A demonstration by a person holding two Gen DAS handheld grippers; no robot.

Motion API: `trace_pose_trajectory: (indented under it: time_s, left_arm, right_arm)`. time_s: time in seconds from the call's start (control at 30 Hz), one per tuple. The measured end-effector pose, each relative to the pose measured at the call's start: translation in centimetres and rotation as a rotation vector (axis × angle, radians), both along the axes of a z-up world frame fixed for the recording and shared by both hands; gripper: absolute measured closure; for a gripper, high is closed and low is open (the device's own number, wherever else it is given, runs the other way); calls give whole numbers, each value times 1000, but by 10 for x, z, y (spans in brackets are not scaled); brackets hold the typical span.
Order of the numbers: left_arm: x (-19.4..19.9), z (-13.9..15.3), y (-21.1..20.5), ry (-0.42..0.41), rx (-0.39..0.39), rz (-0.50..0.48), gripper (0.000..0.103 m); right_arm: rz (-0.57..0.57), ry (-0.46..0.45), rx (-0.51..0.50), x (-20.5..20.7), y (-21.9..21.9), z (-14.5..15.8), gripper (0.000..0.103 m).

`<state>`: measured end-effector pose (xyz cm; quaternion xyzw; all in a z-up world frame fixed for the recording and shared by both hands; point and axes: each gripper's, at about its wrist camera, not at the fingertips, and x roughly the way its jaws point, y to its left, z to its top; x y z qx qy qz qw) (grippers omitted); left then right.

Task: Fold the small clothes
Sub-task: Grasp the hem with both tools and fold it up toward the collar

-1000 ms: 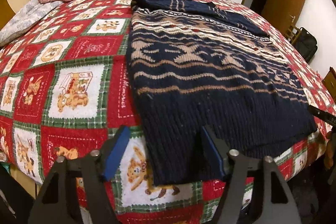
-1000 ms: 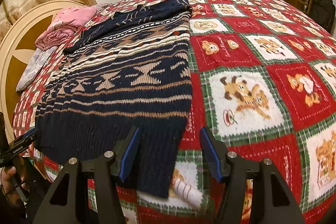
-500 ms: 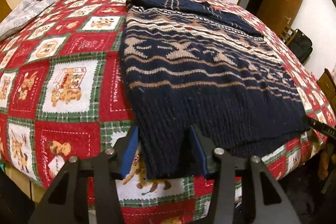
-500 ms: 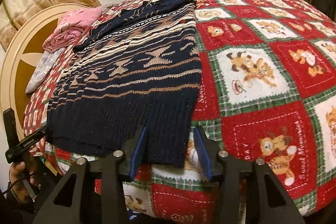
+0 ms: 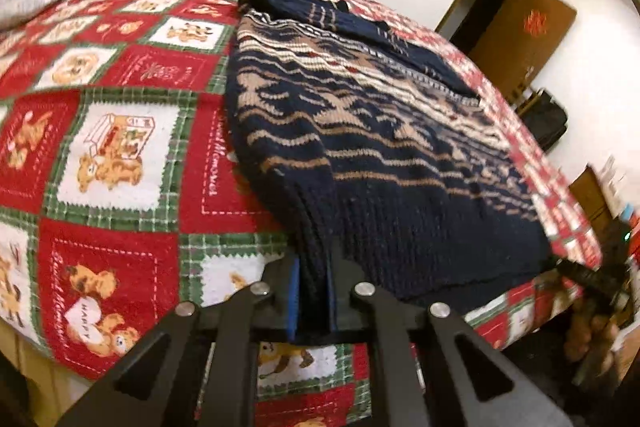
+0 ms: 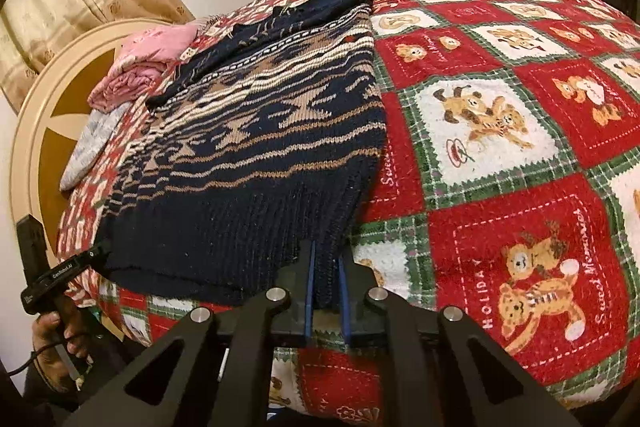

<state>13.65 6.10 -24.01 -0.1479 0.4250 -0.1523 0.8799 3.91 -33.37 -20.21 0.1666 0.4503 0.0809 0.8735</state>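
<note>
Left hand-held gripper (image 5: 312,301) and right hand-held gripper (image 6: 327,297) are closing, pinching the ribbed hem corners of the navy patterned sweater (image 5: 380,163) lying flat on the bed's teddy-bear quilt (image 5: 120,163) — thick, floppy knit, probably heavy enough to sag.

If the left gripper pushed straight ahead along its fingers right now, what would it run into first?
Probably the navy sweater itself: the left gripper is closing on its hem corner, so going forward would bunch the knit against the quilt. Depth is unclear.
</note>
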Motion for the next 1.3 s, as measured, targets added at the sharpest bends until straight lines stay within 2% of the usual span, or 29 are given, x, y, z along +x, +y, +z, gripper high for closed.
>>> trace_pose_trajectory:
  time_s: [0.07,0.13,0.23,0.43,0.5,0.6,0.97,1.3]
  left_arm:
    - [1,2,6,-1,-66,9,92]
    - [-1,8,9,-25,-95,12,92]
    - [-3,21,9,-69,-104,7,92]
    - [-1,28,11,-78,-122,3,92]
    - [2,32,14,-81,-153,0,92]
    - [8,44,16,-119,-149,-2,92]
    - [45,78,14,-192,-140,-33,92]
    - [102,107,17,-221,-178,-19,92]
  right_arm:
    - [-1,-21,8,-2,-1,4,94]
    - [4,-52,20,-4,-2,11,94]
    - [19,-78,42,-3,-3,19,95]
    - [22,-112,51,1,-6,33,95]
    - [32,-133,49,5,-6,43,95]
    - [45,-165,29,11,-5,57,95]
    - [62,-237,-14,54,-2,92,95]
    - [52,-276,-25,122,-1,125,95]
